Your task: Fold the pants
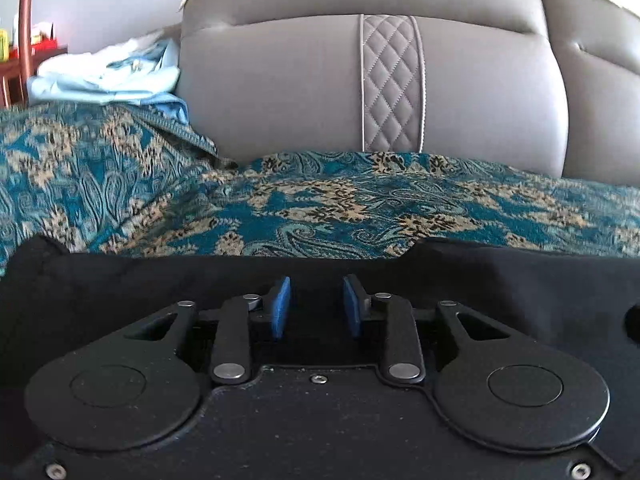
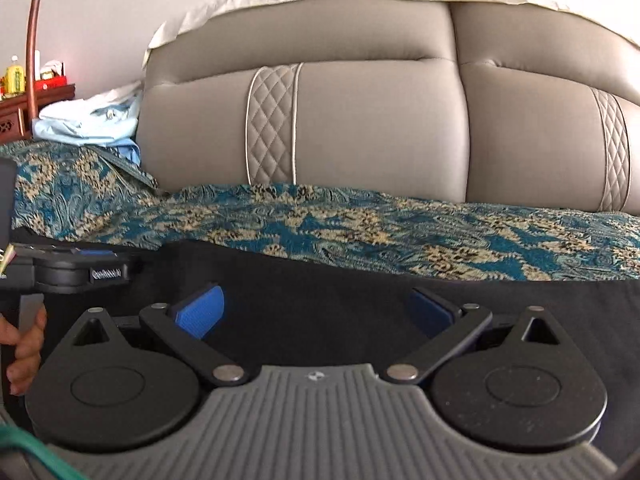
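Black pants [image 1: 500,280] lie spread across the near part of a teal patterned bedspread [image 1: 320,204]. My left gripper [image 1: 316,300] rests low on them, its blue pads [image 1: 281,308] drawn close together with dark cloth filling the narrow gap, so it appears shut on a bunch of the pants. In the right wrist view the pants [image 2: 320,276] stretch across below my right gripper [image 2: 316,312], whose jaws stand wide open over the cloth with nothing pinched. The left gripper [image 2: 80,268] shows at that view's left edge, a person's hand [image 2: 24,344] on its handle.
A padded grey headboard [image 1: 280,80] rises behind the bed. A heap of light blue clothes [image 1: 108,72] lies at the back left beside it. A wooden side table [image 2: 24,104] with bottles and a curved wooden stand [image 2: 34,40] are at the far left.
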